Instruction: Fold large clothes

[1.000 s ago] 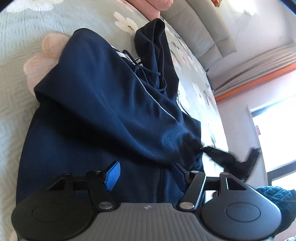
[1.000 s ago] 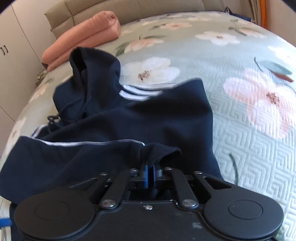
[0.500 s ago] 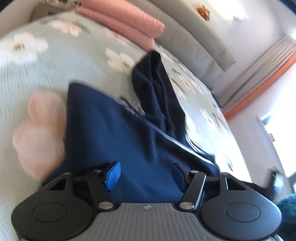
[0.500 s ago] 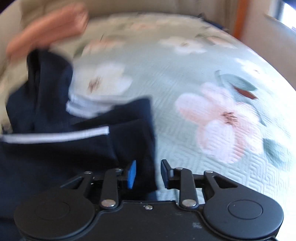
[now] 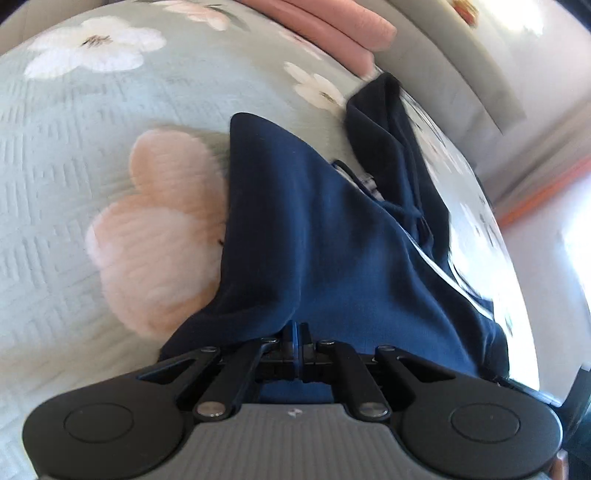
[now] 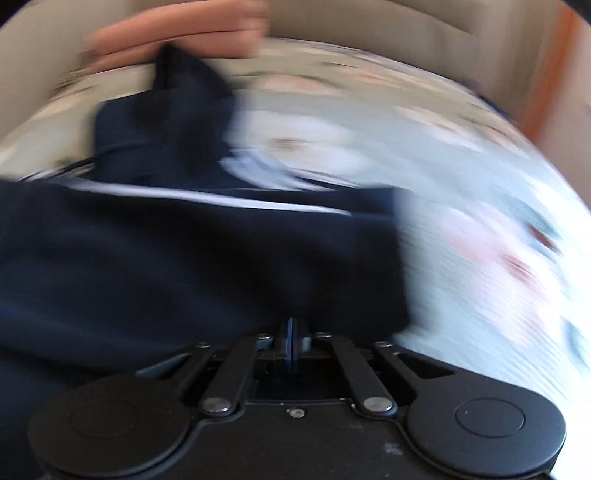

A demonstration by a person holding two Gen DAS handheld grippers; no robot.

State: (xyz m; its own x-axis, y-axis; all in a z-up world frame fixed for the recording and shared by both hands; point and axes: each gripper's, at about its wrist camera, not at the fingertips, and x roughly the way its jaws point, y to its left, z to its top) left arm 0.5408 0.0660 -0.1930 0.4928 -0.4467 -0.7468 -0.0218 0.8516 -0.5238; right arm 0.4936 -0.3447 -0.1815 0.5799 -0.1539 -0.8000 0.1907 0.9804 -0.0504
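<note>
Navy-blue fleece hooded sweatshirt (image 5: pixel 332 236) lies spread on the bed's pale green quilted cover with printed flowers (image 5: pixel 110 155), hood end pointing toward the padded beige headboard (image 5: pixel 461 55). Left claw (image 5: pixel 297 338) has its jaws drawn fully together, a fold of the near hem pinched between the blue pads. Right claw (image 6: pixel 293 341) likewise closed tight, dark cloth bunched right at its tips; that view is heavily smeared, but the sweatshirt (image 6: pixel 184 258) edge looks caught there too. Progress, by my reading: early to middle. A white-striped sleeve (image 6: pixel 221 199) appears laid across the body, so some tucking in is done, yet the hood sits crumpled and loose, the drawstring trails, and the body has not been doubled over. Likely step in hand: both near corners gripped, ready to carry the hem up toward the hood. Around: a stack of folded salmon-pink cloth (image 5: pixel 332 33) rests near the headboard, just beyond the hood, well apart from the claws. Bed surface either side of the garment is bare; nothing seen blocks the fold path.
</note>
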